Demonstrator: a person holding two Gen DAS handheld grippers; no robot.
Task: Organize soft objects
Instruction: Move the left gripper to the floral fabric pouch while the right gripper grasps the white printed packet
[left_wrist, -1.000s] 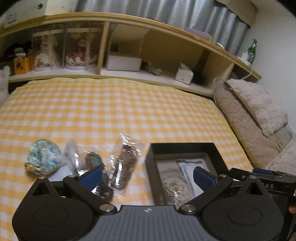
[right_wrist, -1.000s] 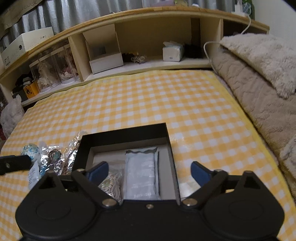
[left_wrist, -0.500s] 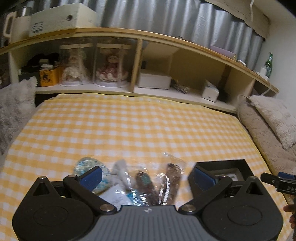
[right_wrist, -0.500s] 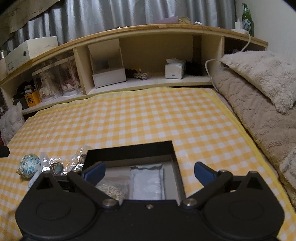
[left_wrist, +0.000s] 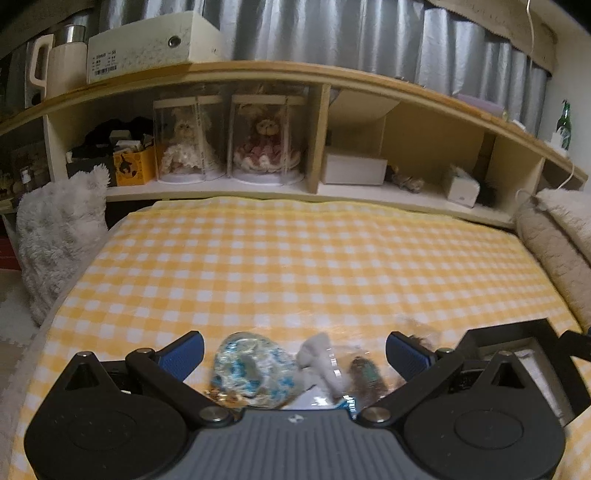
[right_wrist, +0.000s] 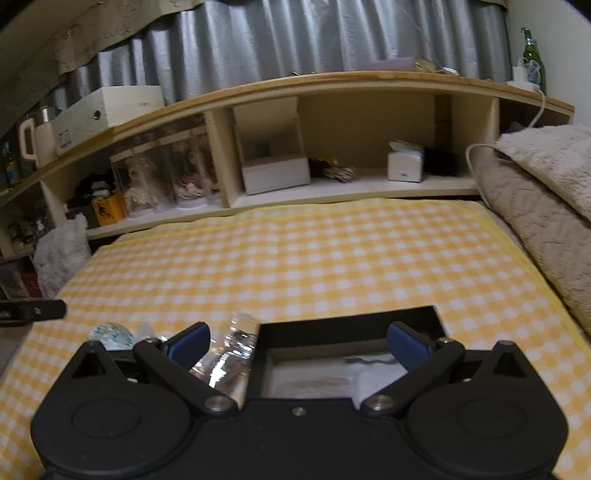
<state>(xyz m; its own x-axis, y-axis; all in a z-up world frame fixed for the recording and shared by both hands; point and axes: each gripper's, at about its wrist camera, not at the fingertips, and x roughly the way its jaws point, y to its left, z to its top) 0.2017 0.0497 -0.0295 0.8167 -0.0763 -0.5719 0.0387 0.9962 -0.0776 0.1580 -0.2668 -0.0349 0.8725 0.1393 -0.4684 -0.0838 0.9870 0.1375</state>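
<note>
On the yellow checked bedspread (left_wrist: 295, 266) lies a row of small soft items. A blue-and-white patterned pouch (left_wrist: 251, 369) sits between the fingers of my open left gripper (left_wrist: 293, 354), which holds nothing. Beside the pouch lie a whitish wrapped piece (left_wrist: 321, 360) and a dark item in clear plastic (left_wrist: 365, 373). A black open box (right_wrist: 347, 328) holds a white packet (right_wrist: 373, 369) and lies under my open, unladen right gripper (right_wrist: 297, 341). A crinkled clear packet (right_wrist: 231, 358) rests just left of the box.
A wooden headboard shelf (left_wrist: 332, 81) runs across the back with two dolls in clear cases (left_wrist: 229, 144), white boxes and a tissue box (right_wrist: 404, 162). Beige fluffy pillows (right_wrist: 546, 177) lie at the right. A grey fluffy cushion (left_wrist: 59, 236) stands at the bed's left edge.
Both grippers have pulled back and tilted up, so the shelf fills more of each view. My left gripper shifted left, from over the box to over the patterned pouch. Both stay open.
</note>
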